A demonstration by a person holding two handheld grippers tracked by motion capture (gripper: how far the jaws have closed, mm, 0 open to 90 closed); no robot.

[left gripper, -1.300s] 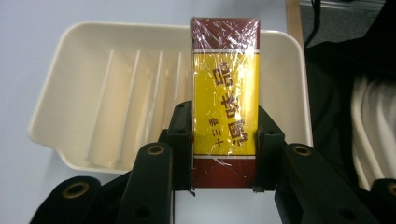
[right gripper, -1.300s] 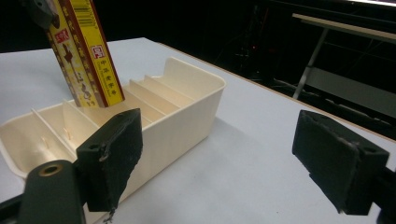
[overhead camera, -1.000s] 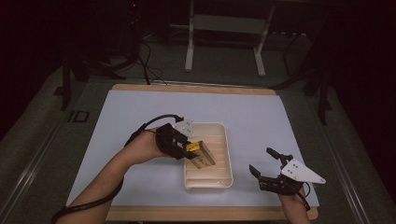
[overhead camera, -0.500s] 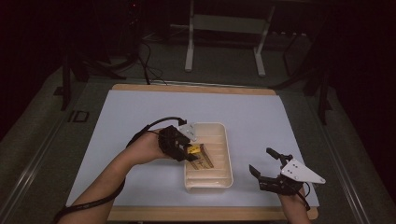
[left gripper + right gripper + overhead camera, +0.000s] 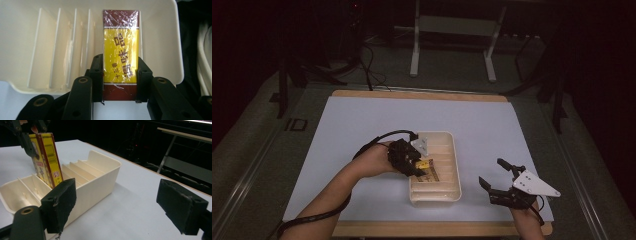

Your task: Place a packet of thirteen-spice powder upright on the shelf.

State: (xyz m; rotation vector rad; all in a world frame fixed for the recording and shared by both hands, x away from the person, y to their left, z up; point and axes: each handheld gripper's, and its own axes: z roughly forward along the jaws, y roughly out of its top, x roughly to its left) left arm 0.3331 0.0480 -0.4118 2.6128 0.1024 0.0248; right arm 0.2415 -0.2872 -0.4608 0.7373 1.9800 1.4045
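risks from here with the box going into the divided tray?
1. The left gripper grips only the near end of the wrapped yellow box; slick film, so it may slip or tilt.
2. The box's lower edge could catch a divider and miss its slot.
3. The tray stands unheld; the open right gripper is apart, so it could shift.

Box going into the slotted tray

The box [image 5: 120, 55] is yellow with dark red ends, dark lettering and a clear film wrap; it stands on end, a little tilted, lowered into a slot of the cream tray [image 5: 455, 159], whose thin dividers split it into narrow compartments, at the tray's 9 o'clock side in the high view.
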